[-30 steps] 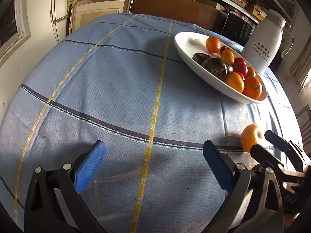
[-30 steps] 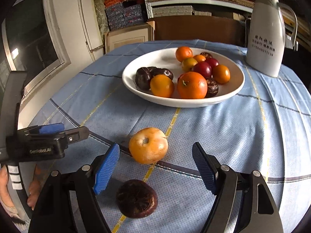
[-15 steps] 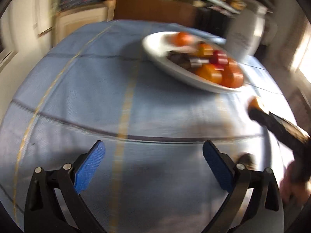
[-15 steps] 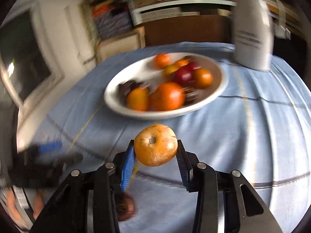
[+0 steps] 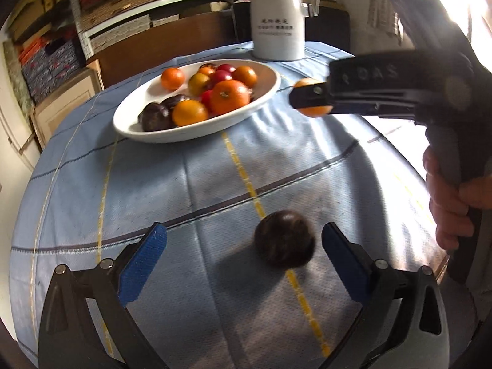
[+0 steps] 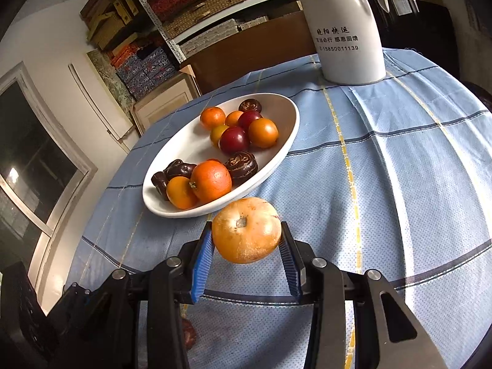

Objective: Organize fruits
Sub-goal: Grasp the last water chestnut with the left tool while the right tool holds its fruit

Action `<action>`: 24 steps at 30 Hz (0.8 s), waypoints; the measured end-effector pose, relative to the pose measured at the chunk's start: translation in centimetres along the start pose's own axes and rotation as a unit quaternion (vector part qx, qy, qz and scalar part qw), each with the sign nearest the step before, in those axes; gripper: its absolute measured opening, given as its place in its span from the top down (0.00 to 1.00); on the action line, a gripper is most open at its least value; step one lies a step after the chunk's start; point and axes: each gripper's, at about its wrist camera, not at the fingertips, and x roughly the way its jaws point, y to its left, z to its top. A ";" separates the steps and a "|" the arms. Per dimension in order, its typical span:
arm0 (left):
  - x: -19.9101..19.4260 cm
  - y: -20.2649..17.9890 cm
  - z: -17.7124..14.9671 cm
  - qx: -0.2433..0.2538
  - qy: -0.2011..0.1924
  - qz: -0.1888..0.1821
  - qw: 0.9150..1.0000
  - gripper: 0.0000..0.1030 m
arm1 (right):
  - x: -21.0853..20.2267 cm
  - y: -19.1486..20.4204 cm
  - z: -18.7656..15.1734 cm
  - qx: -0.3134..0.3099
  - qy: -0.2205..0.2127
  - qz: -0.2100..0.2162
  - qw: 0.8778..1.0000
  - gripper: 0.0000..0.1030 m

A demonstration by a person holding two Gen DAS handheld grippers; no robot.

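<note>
A white oval plate [image 5: 264,70] [image 6: 286,101] on the blue checked cloth holds several orange, red and dark fruits. My right gripper [image 6: 246,241] is shut on a pale orange fruit [image 6: 246,230] and holds it above the cloth, just short of the plate's near rim; the fruit also shows in the left wrist view [image 5: 310,110] to the right of the plate. My left gripper [image 5: 243,264] is open low over the cloth, with a dark round fruit [image 5: 284,238] lying between its fingers, closer to the right one. That fruit is mostly hidden in the right wrist view [image 6: 188,333].
A tall white jug [image 5: 278,15] [image 6: 347,30] stands behind the plate at the far edge of the table. Shelves with boxes [image 6: 190,6] and a wooden cabinet [image 5: 64,104] stand beyond. A hand [image 5: 452,203] holds the right gripper's handle at the right.
The right gripper has shut on the pale orange fruit and lifted it toward the plate. The left gripper has swung right, so the dark fruit now lies between its open fingers.
</note>
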 end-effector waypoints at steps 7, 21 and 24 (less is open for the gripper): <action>0.4 -1.3 0.1 0.022 0.004 -0.019 1.000 0.04 | 0.0 -0.1 0.2 0.004 0.000 0.002 1.000 0.59; 0.5 0.5 -0.2 -0.029 0.016 -0.081 0.996 0.59 | -0.1 -0.7 0.2 0.017 -0.002 0.009 1.000 0.59; 0.1 2.0 -0.3 -0.053 0.013 -0.069 0.996 0.59 | -0.1 -0.6 0.1 0.015 0.000 0.007 1.000 0.59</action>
